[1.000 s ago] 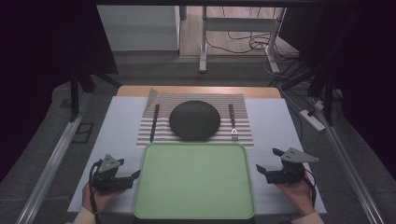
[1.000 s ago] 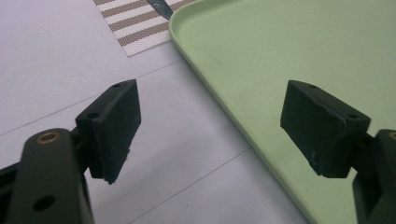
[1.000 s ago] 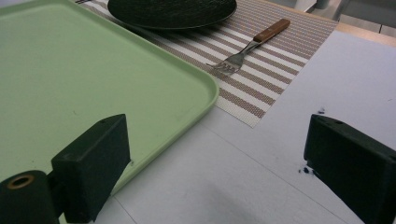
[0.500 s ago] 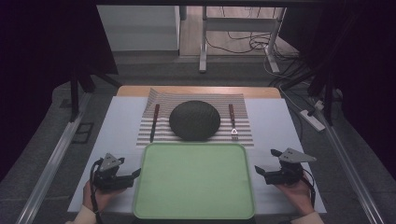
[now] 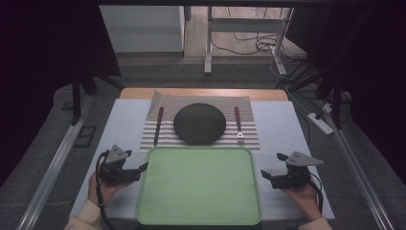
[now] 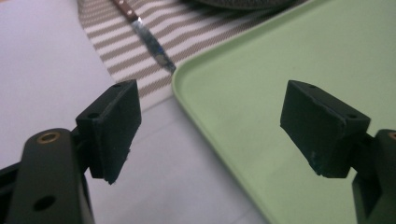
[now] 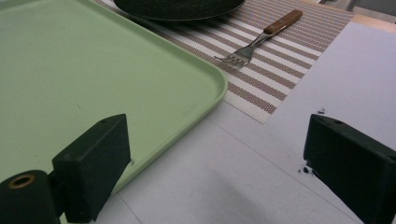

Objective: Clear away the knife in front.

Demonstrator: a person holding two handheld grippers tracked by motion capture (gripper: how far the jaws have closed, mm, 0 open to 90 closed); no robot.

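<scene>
Nearest, both claws gape wide and empty: the left gripper (image 5: pixel 142 167) straddles the left rim of the plain green tray (image 5: pixel 198 184), the right gripper (image 5: pixel 266 176) sits just off its right rim. Beyond, a striped placemat (image 5: pixel 165 134) carries a knife (image 5: pixel 158 125), dark plate (image 5: pixel 199 123) and fork (image 5: pixel 238 124). No writing is legible.

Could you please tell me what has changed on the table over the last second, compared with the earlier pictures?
Very little. The right gripper has eased slightly toward the green tray; the left gripper has barely shifted beside the tray's left edge. Both have their jaws open and hold nothing. The tray, dark plate, knife, fork and striped placemat lie as before.
</scene>
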